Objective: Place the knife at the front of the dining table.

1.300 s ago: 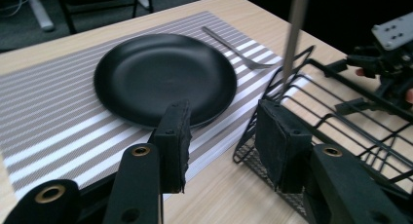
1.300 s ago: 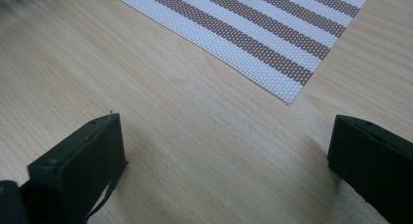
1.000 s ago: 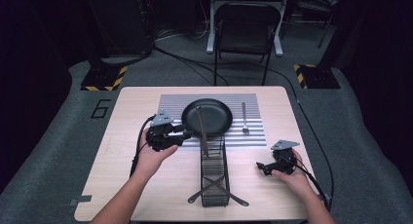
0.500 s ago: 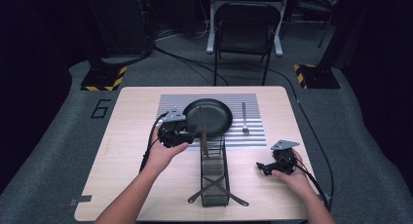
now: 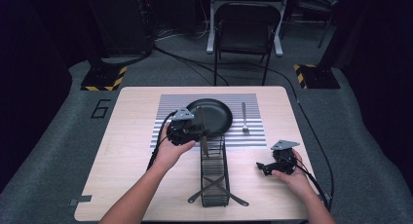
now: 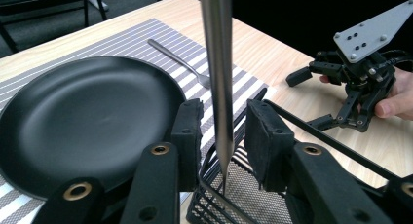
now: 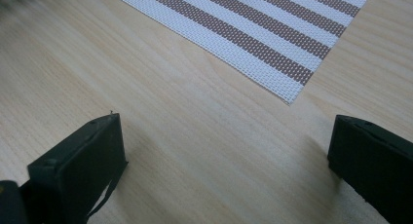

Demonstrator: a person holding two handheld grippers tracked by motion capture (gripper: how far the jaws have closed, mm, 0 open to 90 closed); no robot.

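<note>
The bench is pale wood, and every place below is given from the black plate that sits on it. Under the plate lies a striped mat, which reaches out past the plate on both sides. On the near side of the plate stands a black wire rack, its far end close to the plate's rim and its length running toward the person.

The left gripper is at the plate's near-left edge, held in the person's left hand. Its jaws have just been closing and now stand partly closed, with a gap on either side of an upright knife; the pads are not pressing on it. The knife stands in the far end of the rack, just beside the plate's near rim, its lower end down inside the wire.

The right gripper rests well to the near right of the plate, off the mat, on bare wood; its jaws are spread wide with nothing between them.

A fork lies on the mat just to the right of the plate
</note>
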